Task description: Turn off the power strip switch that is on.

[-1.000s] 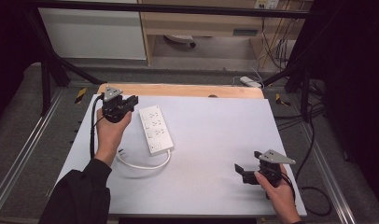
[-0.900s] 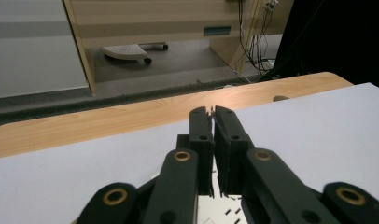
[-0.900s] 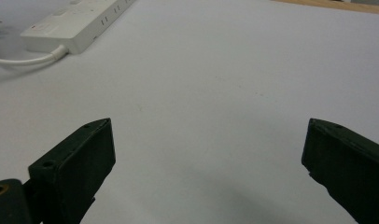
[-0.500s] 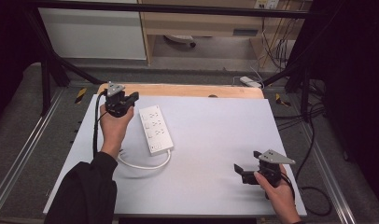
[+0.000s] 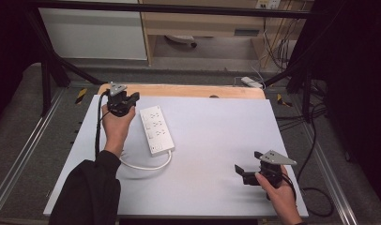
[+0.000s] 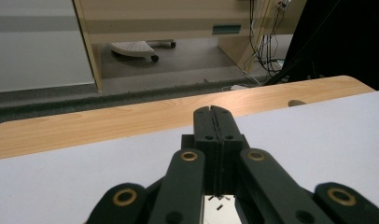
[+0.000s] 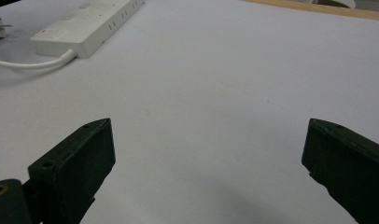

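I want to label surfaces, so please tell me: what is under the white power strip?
The white power strip lies flat on a pale sheet that covers most of the table. A bare wooden edge shows at the far side. What lies beneath the sheet under the strip cannot be seen.

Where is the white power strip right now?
In the high view, the power strip lies flat on the left part of the white table, just right of the left gripper.

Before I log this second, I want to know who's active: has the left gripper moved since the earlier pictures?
Yes. The left gripper has gone toward the far wooden edge of the table, past the power strip, which stayed put.
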